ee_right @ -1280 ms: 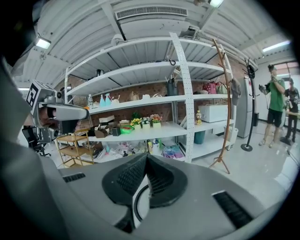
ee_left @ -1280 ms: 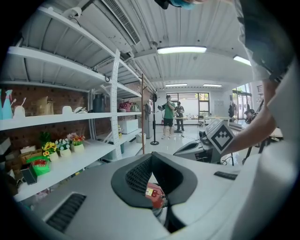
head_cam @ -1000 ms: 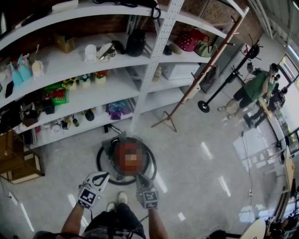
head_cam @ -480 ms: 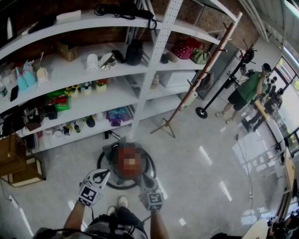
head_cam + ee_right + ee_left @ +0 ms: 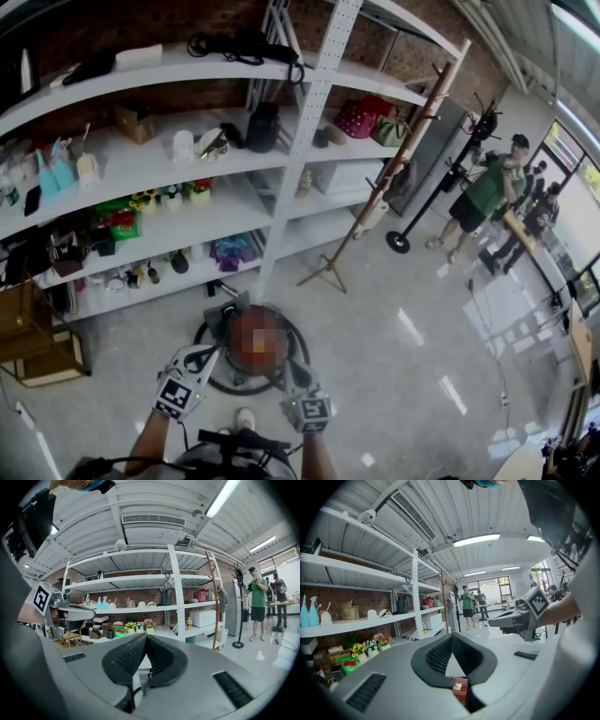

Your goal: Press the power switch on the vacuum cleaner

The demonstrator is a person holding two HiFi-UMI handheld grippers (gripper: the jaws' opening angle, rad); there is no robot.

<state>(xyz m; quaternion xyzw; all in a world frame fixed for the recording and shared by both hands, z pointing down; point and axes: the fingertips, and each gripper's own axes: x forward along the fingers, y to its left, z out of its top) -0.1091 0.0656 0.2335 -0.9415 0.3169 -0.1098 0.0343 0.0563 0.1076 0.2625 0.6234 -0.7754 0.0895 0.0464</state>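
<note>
The vacuum cleaner (image 5: 221, 317) sits on the floor (image 5: 403, 375) just ahead of both claws, roughly between them, with its black hose (image 5: 201, 339) looped in a ring around it. A blur patch covers most of the top, so I can't pick out the power switch.

The left claw (image 5: 206, 355) hovers near the vacuum's near-left side and the right claw (image 5: 286, 367) near its near-right side. Neither looks to be touching it. Both are clenched, tips together, with nothing between them. In the left gripper view a red bit with a small label (image 5: 459, 686) peeks through the gap under the tips, probably part of the vacuum.

Beyond the vacuum, further out from the claws, stands a white shelf rack (image 5: 314, 103):
- **Upper shelf:** a black bag (image 5: 262, 127), a pink bag (image 5: 360, 116) and blue spray bottles (image 5: 56, 173).
- **Lower down:** little flower pots (image 5: 169, 196) and a white box (image 5: 342, 176).

Off to the left of the left claw is a wooden crate (image 5: 33, 333); can't tell what's in it. Way out to the right, a wooden coat stand (image 5: 403, 169), and people (image 5: 483, 192) standing well apart from everything.
</note>
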